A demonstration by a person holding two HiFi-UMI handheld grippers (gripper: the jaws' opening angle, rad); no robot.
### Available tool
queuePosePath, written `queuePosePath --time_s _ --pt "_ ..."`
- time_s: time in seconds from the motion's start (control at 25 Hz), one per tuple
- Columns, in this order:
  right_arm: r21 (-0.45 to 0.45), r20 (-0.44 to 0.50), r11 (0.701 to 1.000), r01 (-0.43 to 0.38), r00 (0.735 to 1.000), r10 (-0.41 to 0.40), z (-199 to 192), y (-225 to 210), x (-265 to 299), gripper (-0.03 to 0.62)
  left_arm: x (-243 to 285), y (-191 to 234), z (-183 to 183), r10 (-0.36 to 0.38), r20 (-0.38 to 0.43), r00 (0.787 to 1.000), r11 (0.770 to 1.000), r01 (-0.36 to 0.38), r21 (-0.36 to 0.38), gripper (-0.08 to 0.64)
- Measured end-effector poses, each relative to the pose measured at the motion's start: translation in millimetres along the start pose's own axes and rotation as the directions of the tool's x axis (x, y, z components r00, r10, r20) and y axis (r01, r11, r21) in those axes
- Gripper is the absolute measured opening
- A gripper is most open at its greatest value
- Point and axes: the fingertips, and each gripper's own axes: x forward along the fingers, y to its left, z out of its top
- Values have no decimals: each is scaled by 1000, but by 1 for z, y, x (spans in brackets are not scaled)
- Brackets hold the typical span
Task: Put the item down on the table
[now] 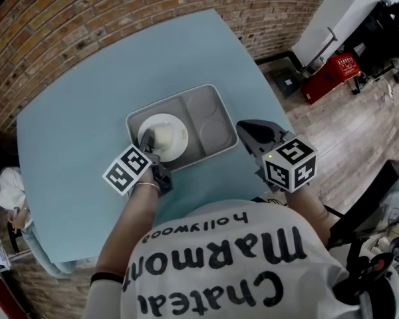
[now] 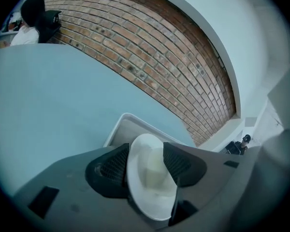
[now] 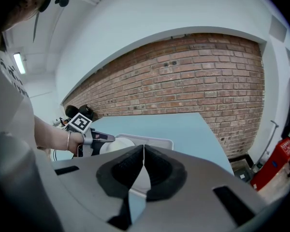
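— Though the plate point(image 1: 166, 135) sits in the tray's point(image 1: 209, 128) left compartment, on the table point(image 1: 86, 111), is it set down?
— Judged yes. Left tongs point(image 1: 148, 140) straddle its near rim, slack; withdrawal remains. Right tongs point(image 1: 246, 129), right of the tray, clenched, empty.

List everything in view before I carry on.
table: one, light blue, centre
tray: one, grey, on the table
plate: one, white, in the tray's large compartment
food piece: one, pale, on the plate
case: one, red, on the floor, upper right
brick wall: one, reddish-brown, behind the table
bystander: one, white top, at the table's left edge
left gripper: one, grey, fingers open around the plate's rim
right gripper: one, grey, fingers shut, empty, right of the tray
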Motion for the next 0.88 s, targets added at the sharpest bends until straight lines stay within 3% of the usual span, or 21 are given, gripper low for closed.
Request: queuePosePath --time_s 0.48,0.72,0.88 --pt "-3 0 1000 8 1000 -8 1 -1 -2 12 10 -12 -14 -3 -60 998 981 15 195 213" --pt "-6 0 1000 10 1000 -10 0 -1 -4 12 5 -15 -14 -6 -52 999 975 17 221 213" --pt "-11 -2 1000 3 1000 -3 1 3 -3 12 -6 -20 1 -16 0 1000 968 16 250 213"
